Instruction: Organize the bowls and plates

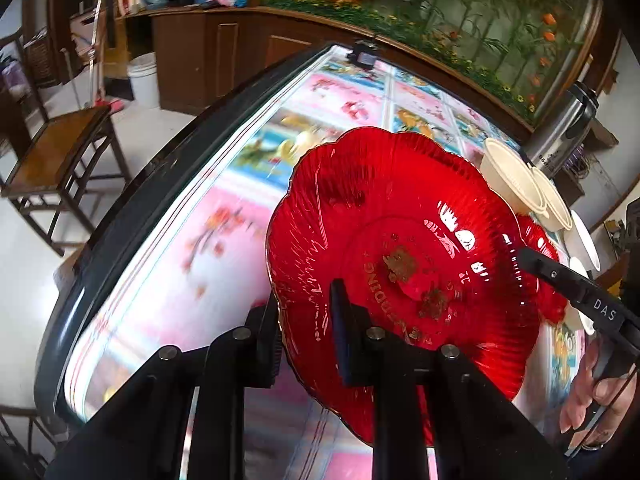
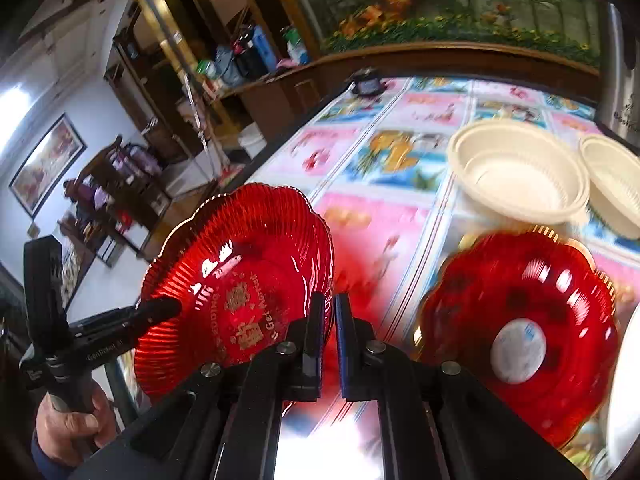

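Black fingers of the left gripper (image 1: 308, 332) fill the bottom of the left wrist view. They are almost closed and pinch the 6 o'clock rim of a red translucent plastic plate with a scalloped edge (image 1: 400, 220). The right gripper (image 2: 329, 320) has its jaws fully together on the same plate. Seen from the left wrist, it bites the rim at about 3 o'clock. So the plate hangs tilted between our two claws, and it seems lifted off the table with the glossy fruit-picture cover (image 1: 224, 208).

The plate is thin, ribbed like a shell and very shiny, with gold letters in its flat centre. We judge it light but slippery, because each claw holds only a narrow strip of the rim.

What can go wrong: if our two hands do not travel together, the rim can twist out of one claw and the plate swings or drops. Pulling apart may also bend or crack the thin plastic.

In the right wrist view a second red scalloped plate (image 2: 520, 292) lies on the table at 4 o'clock. It is blurred and has a white round sticker in the middle. Stacking on it off-centre can make the smooth surfaces slide. Two cream ribbed plastic bowls (image 2: 516, 168) stand at 1 o'clock, near enough that a wide swing could knock them.
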